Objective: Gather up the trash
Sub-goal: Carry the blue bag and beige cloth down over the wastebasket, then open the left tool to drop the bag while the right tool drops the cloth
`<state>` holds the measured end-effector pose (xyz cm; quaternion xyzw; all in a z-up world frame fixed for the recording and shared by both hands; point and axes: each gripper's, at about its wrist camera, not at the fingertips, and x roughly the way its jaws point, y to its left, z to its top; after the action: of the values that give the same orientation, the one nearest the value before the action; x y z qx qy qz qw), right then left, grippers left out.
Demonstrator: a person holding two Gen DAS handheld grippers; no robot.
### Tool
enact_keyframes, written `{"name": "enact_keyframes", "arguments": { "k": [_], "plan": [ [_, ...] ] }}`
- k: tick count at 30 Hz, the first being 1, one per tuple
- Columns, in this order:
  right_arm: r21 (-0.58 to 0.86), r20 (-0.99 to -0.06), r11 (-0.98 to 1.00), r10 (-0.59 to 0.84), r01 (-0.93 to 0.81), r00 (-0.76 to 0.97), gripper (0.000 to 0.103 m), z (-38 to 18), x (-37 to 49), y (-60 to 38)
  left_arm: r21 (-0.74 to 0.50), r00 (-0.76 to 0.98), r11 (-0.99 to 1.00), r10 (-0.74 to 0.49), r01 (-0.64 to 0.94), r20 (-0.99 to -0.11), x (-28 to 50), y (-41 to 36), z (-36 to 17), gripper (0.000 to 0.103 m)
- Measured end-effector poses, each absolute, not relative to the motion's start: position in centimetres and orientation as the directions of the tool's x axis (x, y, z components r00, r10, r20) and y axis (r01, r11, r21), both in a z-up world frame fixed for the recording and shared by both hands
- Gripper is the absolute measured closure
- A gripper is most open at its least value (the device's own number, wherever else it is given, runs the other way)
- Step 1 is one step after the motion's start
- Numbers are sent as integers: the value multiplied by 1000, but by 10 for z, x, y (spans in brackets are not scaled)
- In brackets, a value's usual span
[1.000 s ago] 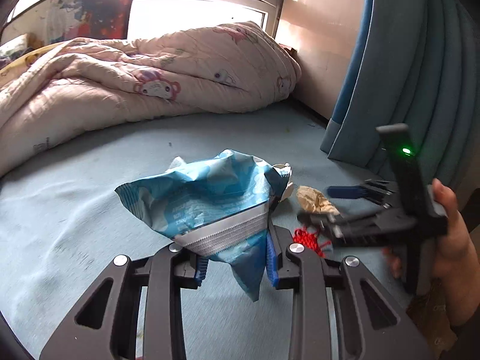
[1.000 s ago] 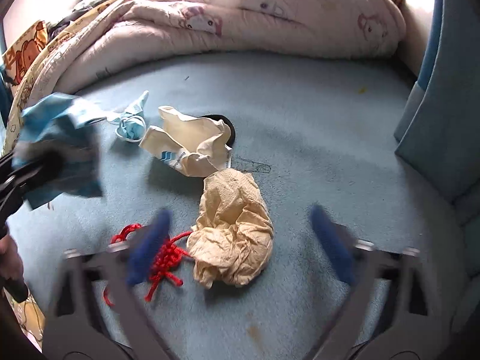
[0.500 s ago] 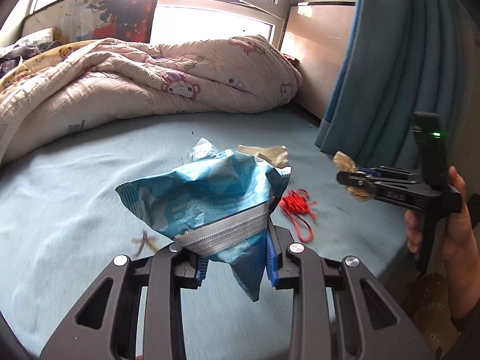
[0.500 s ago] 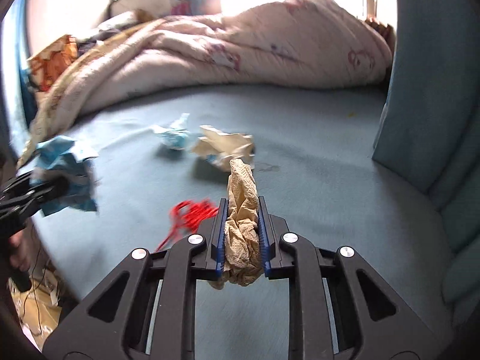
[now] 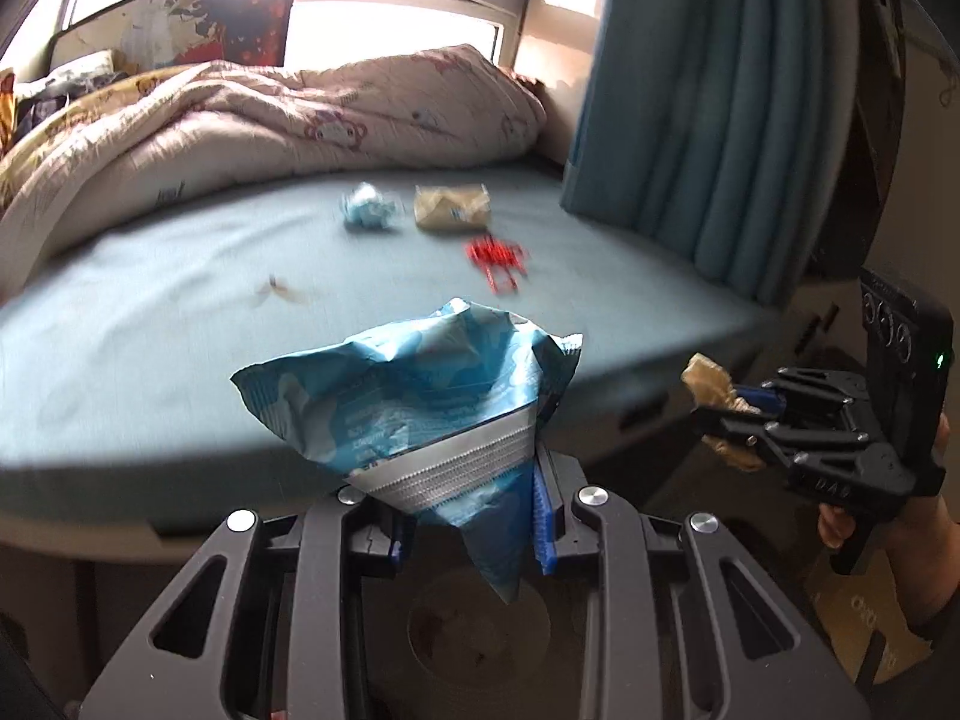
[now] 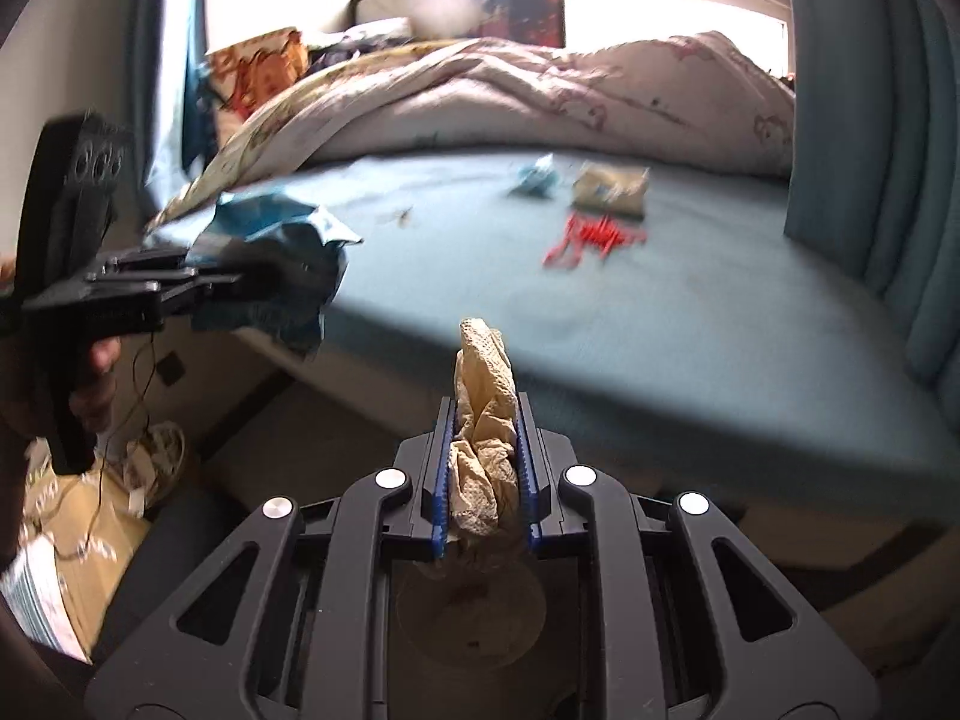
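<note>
My left gripper [image 5: 468, 510] is shut on a blue snack wrapper [image 5: 414, 396] and holds it off the front edge of the bed. My right gripper [image 6: 483, 480] is shut on a crumpled tan paper towel [image 6: 483, 420], also off the bed edge; it shows at the right of the left wrist view [image 5: 720, 414]. On the blue bed sheet [image 5: 180, 300] lie a small blue wrapper [image 5: 366, 213], a beige wrapper [image 5: 453, 207] and a red string tangle [image 5: 498, 258]. A dark round bin opening [image 5: 480, 624] sits below both grippers.
A rumpled pink quilt [image 5: 270, 114] fills the back of the bed. A teal curtain [image 5: 720, 120] hangs at the right. Cardboard, papers and cables [image 6: 90, 510] lie on the floor at the left in the right wrist view.
My right gripper closed on the tan paper towel and lifted it. Both grippers have pulled back from the bed, past its front edge, carrying their trash.
</note>
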<state>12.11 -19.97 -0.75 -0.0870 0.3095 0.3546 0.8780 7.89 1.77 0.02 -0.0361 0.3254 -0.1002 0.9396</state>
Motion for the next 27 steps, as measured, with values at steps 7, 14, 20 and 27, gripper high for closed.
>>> {"name": "enact_keyframes", "arguments": {
  "k": [7,14,20,27],
  "plan": [
    [95,-680,724,549,-684,486,86,-96,83,-205,-150,709,975,-223,165,-669,44,4,-70,74],
    [105,-732,729,517,-677,443,86,-153,76,-204,-168,625,970,-240,174,-743,42,-7,-154,74],
    [112,-761,745,490,-658,425,86,-198,94,-201,-189,530,966,-256,178,-808,70,-13,-240,74],
    [160,-803,763,469,-626,367,86,-242,119,-196,-200,454,960,-270,195,-849,103,-20,-309,74]
  ]
}}
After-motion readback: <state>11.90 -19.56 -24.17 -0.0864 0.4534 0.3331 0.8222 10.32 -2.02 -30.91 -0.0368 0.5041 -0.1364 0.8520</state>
